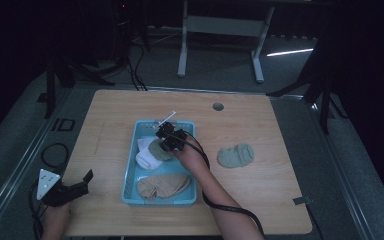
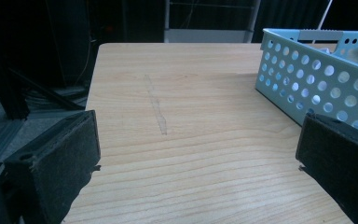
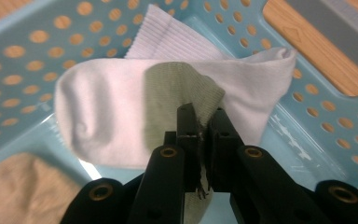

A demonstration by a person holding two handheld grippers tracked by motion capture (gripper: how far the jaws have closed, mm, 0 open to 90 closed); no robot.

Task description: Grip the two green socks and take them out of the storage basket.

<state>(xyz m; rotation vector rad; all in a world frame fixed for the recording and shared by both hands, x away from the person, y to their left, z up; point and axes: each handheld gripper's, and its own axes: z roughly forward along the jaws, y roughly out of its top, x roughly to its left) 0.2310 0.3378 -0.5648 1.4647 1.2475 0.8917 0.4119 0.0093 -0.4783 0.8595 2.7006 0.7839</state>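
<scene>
Pinching the edge of the green sock [image 3: 175, 98] that lies on a white sock [image 3: 98, 116] inside the blue basket [image 1: 130, 172], the right gripper [image 3: 204, 122] is clamped shut on it, while the left gripper [image 2: 198, 154] rests wide open over the desk [image 2: 191, 93].

Looked like a dim lab or recording studio: a lone wooden worktop [image 1: 260, 125] stood on grey flooring, black tripod stands [image 1: 325, 85] flanked it, cables [image 1: 136, 70] trailed across the floor, and a white metal desk frame [image 1: 220, 35] stood behind in the dark.
</scene>
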